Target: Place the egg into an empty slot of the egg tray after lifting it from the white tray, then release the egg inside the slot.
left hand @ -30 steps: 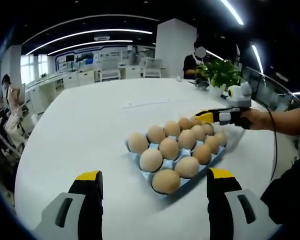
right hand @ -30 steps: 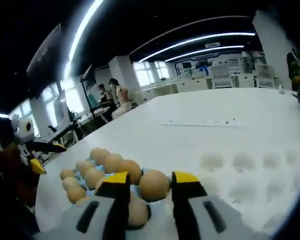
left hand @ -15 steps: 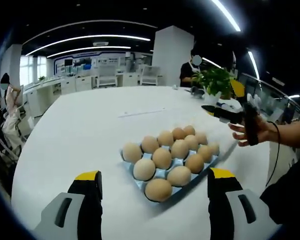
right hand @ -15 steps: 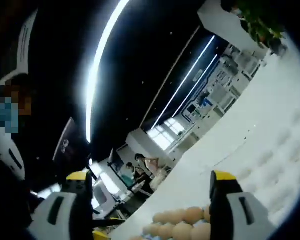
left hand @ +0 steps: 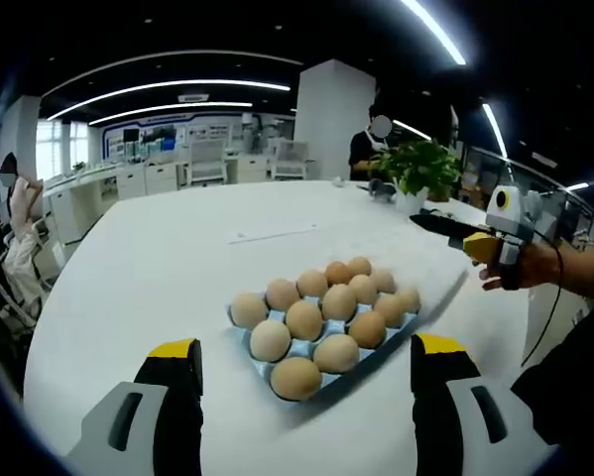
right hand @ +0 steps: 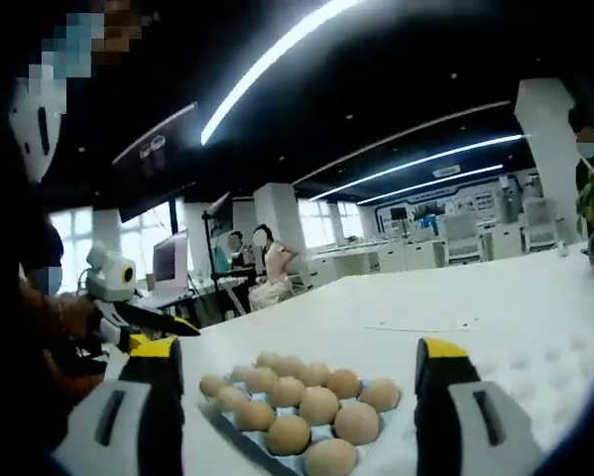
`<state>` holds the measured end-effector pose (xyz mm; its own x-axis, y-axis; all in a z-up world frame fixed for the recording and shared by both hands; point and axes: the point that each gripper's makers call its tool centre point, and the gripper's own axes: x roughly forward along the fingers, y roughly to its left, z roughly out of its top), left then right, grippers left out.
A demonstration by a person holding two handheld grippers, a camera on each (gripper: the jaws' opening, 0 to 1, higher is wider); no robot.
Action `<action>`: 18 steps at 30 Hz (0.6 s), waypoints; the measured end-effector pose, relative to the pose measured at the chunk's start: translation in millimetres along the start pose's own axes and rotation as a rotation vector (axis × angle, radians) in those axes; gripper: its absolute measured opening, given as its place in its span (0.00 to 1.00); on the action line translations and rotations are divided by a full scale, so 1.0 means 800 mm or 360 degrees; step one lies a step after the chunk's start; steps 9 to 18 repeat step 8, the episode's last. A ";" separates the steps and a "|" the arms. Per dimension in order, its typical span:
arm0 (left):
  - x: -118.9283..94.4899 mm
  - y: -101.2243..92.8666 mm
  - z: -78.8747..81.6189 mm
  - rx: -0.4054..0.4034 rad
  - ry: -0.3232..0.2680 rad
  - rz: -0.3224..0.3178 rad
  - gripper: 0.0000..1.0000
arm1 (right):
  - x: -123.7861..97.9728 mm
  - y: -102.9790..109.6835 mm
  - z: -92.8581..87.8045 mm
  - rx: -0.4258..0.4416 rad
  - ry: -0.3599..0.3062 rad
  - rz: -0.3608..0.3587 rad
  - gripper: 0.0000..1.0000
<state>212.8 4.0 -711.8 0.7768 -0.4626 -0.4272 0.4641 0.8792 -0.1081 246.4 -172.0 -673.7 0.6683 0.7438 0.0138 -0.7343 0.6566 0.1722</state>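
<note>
Eleven eggs (left hand: 303, 319) in one egg tray (left hand: 348, 368), both grippers agape.

Left gripper view: looking down across the table (left hand: 158, 258) at the egg tray (left hand: 321, 327), near. Right gripper view: facing the same egg tray (right hand: 301, 416) from the opposite side, lower, closer. Both are sharing tray and table.
</note>
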 end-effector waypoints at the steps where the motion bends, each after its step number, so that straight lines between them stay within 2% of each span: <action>1: -0.001 -0.001 0.000 0.0003 -0.0002 0.0000 0.86 | -0.002 0.003 -0.002 -0.0011 0.0009 0.0000 1.00; 5: -0.009 -0.004 0.002 0.0025 -0.0025 0.0006 0.86 | -0.012 0.012 -0.006 -0.0057 0.0061 0.0023 1.00; 8: -0.016 -0.012 0.007 0.0041 -0.0065 -0.0019 0.86 | -0.021 0.015 -0.004 -0.0047 0.0056 0.0044 1.00; 18: -0.016 -0.012 0.007 0.0041 -0.0065 -0.0019 0.86 | -0.021 0.015 -0.004 -0.0047 0.0056 0.0044 1.00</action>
